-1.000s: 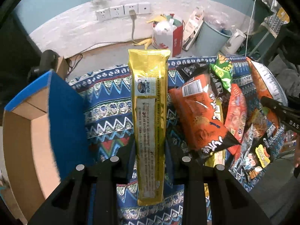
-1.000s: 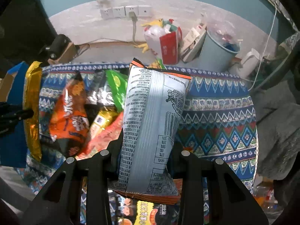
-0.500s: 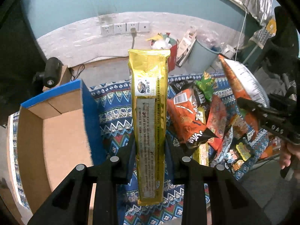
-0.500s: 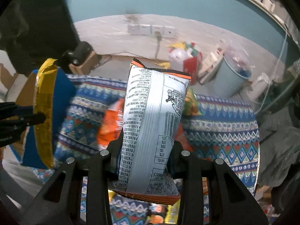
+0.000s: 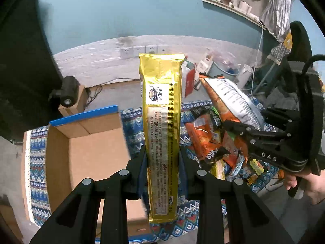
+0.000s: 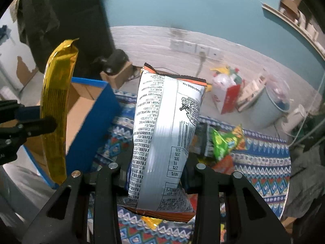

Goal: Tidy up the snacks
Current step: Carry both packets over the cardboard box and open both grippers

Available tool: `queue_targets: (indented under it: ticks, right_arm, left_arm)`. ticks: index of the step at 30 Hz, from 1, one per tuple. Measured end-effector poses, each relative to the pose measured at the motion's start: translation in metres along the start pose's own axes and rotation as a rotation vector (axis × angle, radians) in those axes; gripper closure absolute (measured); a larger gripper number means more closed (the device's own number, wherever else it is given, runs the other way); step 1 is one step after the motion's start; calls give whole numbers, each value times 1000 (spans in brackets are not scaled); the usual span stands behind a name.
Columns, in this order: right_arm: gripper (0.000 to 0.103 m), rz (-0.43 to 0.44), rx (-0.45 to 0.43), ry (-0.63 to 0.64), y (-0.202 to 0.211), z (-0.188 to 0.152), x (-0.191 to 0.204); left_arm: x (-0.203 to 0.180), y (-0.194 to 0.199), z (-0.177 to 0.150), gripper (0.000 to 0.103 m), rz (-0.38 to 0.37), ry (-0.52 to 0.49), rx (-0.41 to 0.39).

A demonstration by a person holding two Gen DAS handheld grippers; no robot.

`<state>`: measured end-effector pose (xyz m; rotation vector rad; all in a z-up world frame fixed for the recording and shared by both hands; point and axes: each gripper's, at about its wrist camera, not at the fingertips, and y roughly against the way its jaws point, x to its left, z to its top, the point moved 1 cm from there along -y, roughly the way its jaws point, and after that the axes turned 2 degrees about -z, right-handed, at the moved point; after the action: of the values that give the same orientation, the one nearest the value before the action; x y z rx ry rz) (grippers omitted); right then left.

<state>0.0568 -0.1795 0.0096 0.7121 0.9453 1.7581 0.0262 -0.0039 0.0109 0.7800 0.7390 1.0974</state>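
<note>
Both tools carry snacks toward the cardboard box [image 5: 95, 152] — the left tool [image 5: 162, 162] is clamped on a long gold packet [image 5: 162, 134], the right tool [image 6: 156, 174] on a silver chip bag [image 6: 162, 142]. Both snacks hang above the patterned cloth [image 6: 264, 162], beside the open box. Next, probably, each packet needs lowering inside before its tool lets go — the rest of the pile [image 5: 211, 142] waits.

Cardboard box [image 5: 91, 154] floor partly behind gold packet [image 5: 162, 134]; snack pile [image 5: 215, 148] partly behind right claw [image 5: 229, 125].
</note>
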Motion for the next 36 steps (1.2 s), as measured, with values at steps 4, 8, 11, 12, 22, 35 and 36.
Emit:
queue_targets:
  ticks: [4, 8, 11, 12, 22, 35, 36]
  right_arm:
    - [69, 16, 1, 24, -4, 8, 18]
    - [69, 31, 10, 51, -11, 14, 39]
    - [69, 41, 21, 75, -19, 18, 56]
    - [69, 43, 26, 81, -22, 19, 61]
    - [69, 85, 67, 148, -51, 31, 121]
    - [69, 136, 120, 200, -92, 45, 191]
    - [69, 140, 125, 204, -95, 46, 195]
  left_arm:
    - [18, 7, -3, 74, 16, 23, -13]
    - [42, 11, -9, 74, 47, 47, -23]
    - [59, 11, -15, 74, 66, 70, -20]
    - [63, 10, -18, 74, 70, 75, -17]
    - [128, -6, -44, 74, 146, 163, 32]
    - [192, -31, -75, 74, 215, 271, 110]
    - [194, -32, -76, 74, 217, 276, 114]
